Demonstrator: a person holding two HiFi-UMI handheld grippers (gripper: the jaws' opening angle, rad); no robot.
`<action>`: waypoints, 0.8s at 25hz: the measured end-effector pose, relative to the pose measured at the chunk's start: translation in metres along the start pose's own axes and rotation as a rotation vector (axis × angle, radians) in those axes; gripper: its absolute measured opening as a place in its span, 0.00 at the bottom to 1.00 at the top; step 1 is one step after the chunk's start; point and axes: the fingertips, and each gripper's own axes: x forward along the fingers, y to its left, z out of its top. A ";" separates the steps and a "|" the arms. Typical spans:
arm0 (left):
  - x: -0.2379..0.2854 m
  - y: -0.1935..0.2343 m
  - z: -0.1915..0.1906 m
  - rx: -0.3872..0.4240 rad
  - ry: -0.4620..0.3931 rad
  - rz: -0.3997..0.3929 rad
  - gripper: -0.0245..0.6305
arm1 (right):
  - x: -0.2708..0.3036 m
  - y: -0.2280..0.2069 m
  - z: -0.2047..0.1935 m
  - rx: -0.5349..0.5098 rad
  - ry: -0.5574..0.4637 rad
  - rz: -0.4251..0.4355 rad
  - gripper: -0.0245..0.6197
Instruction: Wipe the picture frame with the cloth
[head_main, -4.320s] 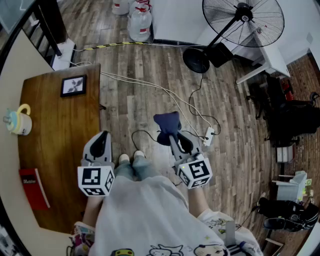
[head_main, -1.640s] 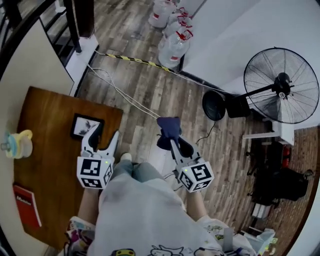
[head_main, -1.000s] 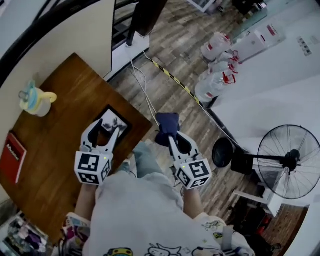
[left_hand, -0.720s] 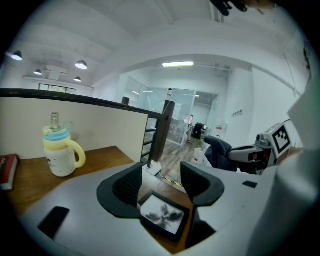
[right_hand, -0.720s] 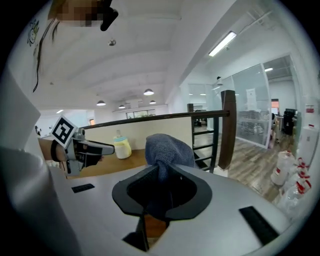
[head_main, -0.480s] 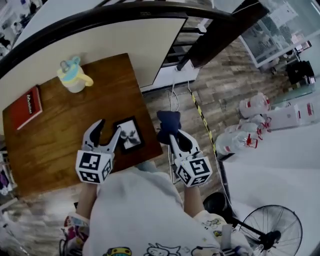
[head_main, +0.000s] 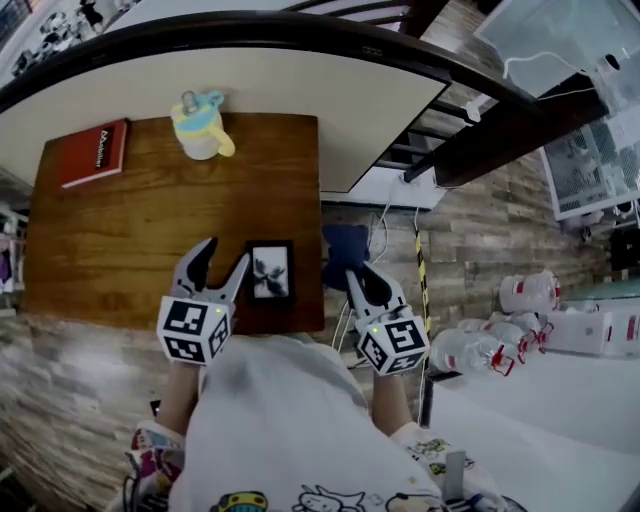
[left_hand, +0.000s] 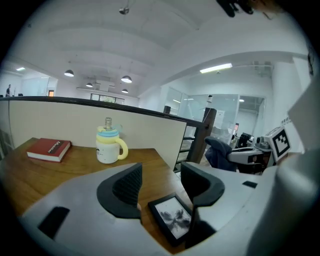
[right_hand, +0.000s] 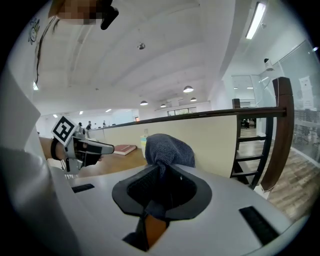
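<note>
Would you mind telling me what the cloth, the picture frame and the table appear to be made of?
Cloth: dark blue terry-like fabric, nubby weave.
Picture frame: black, smooth, likely plastic or painted wood.
Table: brown wood or veneer, visible grain.

A red book (head_main: 93, 152) is lying at the table's (head_main: 130, 240) far left corner; a yellow-handled cup (head_main: 200, 128) is standing by its far edge.

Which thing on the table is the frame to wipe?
Start at the wooden table. The frame lies flat at its near right corner, beside the left claw. It alone is black-edged; the book is red, the mug yellow and white.
</note>
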 end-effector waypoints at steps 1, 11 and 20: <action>-0.002 0.002 -0.002 -0.008 0.000 0.017 0.37 | 0.004 0.000 0.000 -0.006 0.005 0.017 0.11; -0.018 0.019 -0.018 -0.056 0.006 0.102 0.37 | 0.024 0.009 -0.004 -0.038 0.031 0.102 0.11; -0.017 0.026 -0.026 -0.066 0.025 0.071 0.37 | 0.026 0.012 0.000 -0.033 0.037 0.058 0.11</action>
